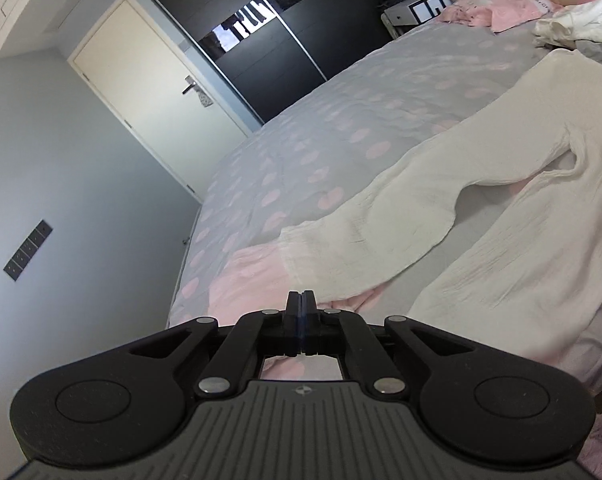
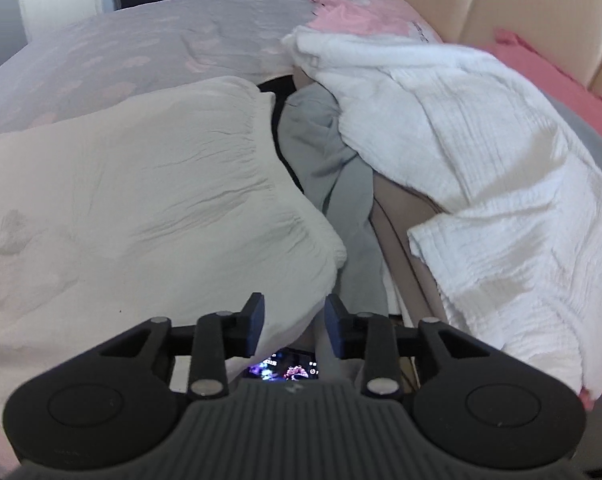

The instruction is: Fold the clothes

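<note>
Cream trousers [image 1: 481, 200] lie spread; left gripper [image 1: 301, 300] closed empty, right gripper [image 2: 295, 312] parted, probably about to pinch the waistband [image 2: 293, 208].

Left gripper [image 1: 301, 300] & right gripper [image 2: 295, 312]: black linkages, silver rivets, ribbed grey housings, 2 round black caps each.
</note>
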{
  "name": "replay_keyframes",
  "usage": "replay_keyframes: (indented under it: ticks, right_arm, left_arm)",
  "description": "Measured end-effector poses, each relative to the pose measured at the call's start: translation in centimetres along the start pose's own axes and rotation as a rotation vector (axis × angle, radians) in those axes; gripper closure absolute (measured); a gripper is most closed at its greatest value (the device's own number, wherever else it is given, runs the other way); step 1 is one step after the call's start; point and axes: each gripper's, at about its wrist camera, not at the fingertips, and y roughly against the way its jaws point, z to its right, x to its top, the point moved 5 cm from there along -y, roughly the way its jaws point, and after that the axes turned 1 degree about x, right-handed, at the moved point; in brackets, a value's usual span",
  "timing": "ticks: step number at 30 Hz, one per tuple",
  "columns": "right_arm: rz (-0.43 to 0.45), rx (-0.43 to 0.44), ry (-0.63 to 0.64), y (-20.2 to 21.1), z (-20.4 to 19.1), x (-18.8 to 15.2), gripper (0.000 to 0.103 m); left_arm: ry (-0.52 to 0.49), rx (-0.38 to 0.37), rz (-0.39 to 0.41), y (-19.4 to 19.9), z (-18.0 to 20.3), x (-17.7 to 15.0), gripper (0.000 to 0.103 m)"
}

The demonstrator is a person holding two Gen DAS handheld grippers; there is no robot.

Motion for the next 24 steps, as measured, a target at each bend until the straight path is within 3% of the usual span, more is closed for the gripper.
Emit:
replay_keyframes:
  ticks: [6,8,14,19,22,24]
  right_arm:
    - [0.008,0.008,0.082,0.5,-1.0,-0.1,0.063]
    - [0.01,0.008,0.079,0.7,-1.2,0.2,0.056]
    - [0.039,0.042,0.009,1.8,-1.9,2.5,0.05]
    - [0.049,0.079,-0.041,1.4,-3.2,4.4,0.049]
    - [0.039,0.071,-0.007,0.8,-4.2,4.6,0.047]
    - [0.029,0.061,0.013,0.5,-4.5,4.5,0.047]
  left_arm:
    - [-0.173,-0.155,-0.013,-1.6,4.0,0.3,0.103]
    - [-0.228,-0.22,-0.019,-2.2,5.8,0.3,0.103]
    - [-0.446,-0.442,-0.079,-3.1,13.3,-2.3,0.101]
    - [-0.604,-0.504,-0.143,-4.6,19.5,-6.4,0.09]
    - [-0.627,-0.515,-0.178,-6.0,21.5,-8.1,0.088]
    - [-0.65,-0.52,-0.193,-6.7,22.3,-8.9,0.08]
